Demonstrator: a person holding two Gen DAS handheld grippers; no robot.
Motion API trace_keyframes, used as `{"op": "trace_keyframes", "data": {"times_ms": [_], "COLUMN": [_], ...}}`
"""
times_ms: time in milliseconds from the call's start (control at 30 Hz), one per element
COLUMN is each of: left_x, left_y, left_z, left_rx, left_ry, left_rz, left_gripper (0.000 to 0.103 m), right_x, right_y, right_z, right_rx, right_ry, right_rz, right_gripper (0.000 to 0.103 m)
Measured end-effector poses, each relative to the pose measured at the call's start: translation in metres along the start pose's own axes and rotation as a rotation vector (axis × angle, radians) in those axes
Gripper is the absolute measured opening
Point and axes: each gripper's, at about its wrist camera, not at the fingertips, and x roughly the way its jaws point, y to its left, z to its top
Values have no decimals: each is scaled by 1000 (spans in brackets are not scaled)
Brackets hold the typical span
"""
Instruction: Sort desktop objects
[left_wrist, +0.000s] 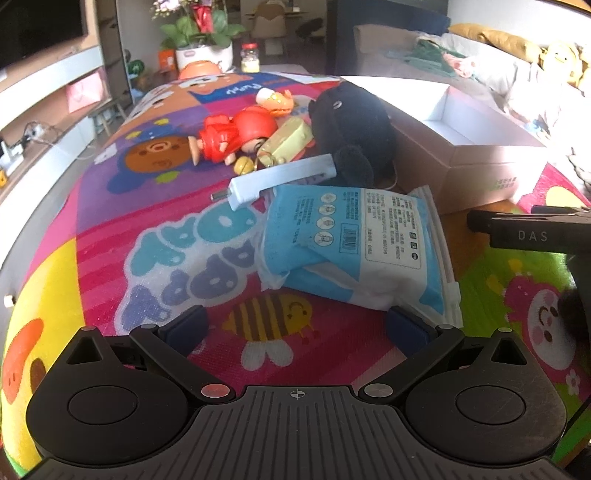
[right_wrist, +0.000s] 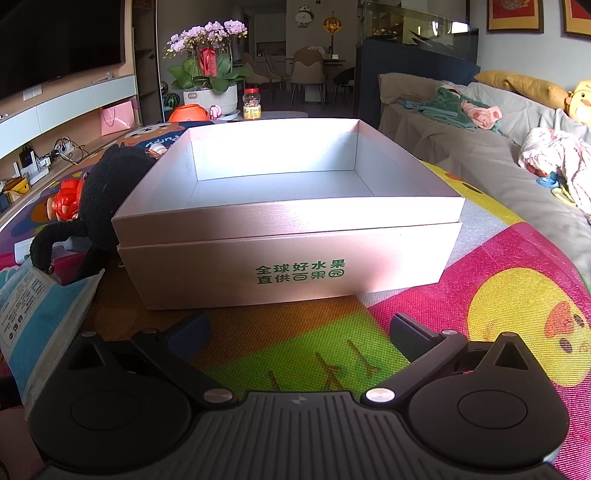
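1. Just ahead of the left claw (left_wrist: 295, 326), whose fingers stand wide apart and grip nothing, lies a tissue pack (left_wrist: 351, 240): soft, blue and white, with printed text, icons and a barcode on its upper face. Its near corner lies close to the claw's right finger.
2. Beyond the pack, a pale blue bar (left_wrist: 280, 177) lies slantwise, one end resting on the pack's far edge.
3. Farther off are a red doll (left_wrist: 236, 136) on its side, a cream toy (left_wrist: 290, 138) and an orange toy (left_wrist: 279, 99), bunched together on the bright cartoon mat (left_wrist: 110, 236).
4. A black plush (left_wrist: 351, 122) sits right of these, against the box (left_wrist: 476, 162).
5. Directly before the right claw (right_wrist: 297, 332), likewise spread and empty, stands that box (right_wrist: 288, 258): pinkish, open-topped, white inside, green characters on its near wall, nothing visible within.
6. The plush (right_wrist: 107, 195) leans on the box's left side.
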Motion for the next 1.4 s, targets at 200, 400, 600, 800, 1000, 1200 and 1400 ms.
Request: {"op": "trace_keyframes", "data": {"times_ms": [200,400,600,800,1000,1200,1400], "left_x": [-7,0,1,-1,-16,-26,-22], "left_y": [3,10,61,88,96,115,104], "left_z": [8,20,36,37,31,26,24], "left_rx": [9,39,-31,-114,-159,-223,-199], "left_ry": [12,-58,-132,-130,-169,-210,-195], "left_rz": [-120,-63,74,-2,-28,-31,-86], "left_gripper": [103,103,103,103,103,103,103], "right_x": [4,11,-26,-15,123,212,190], "right_y": [2,1,16,77,143,180,171], "right_z": [16,29,71,177,249,238,232], "right_rx": [34,-45,-152,-233,-87,-88,-114], "right_ry": [165,324,361,191,330,395,401], "right_rz": [-12,44,269,344,312,177,267], "right_gripper": [103,103,103,89,78,50,7]}}
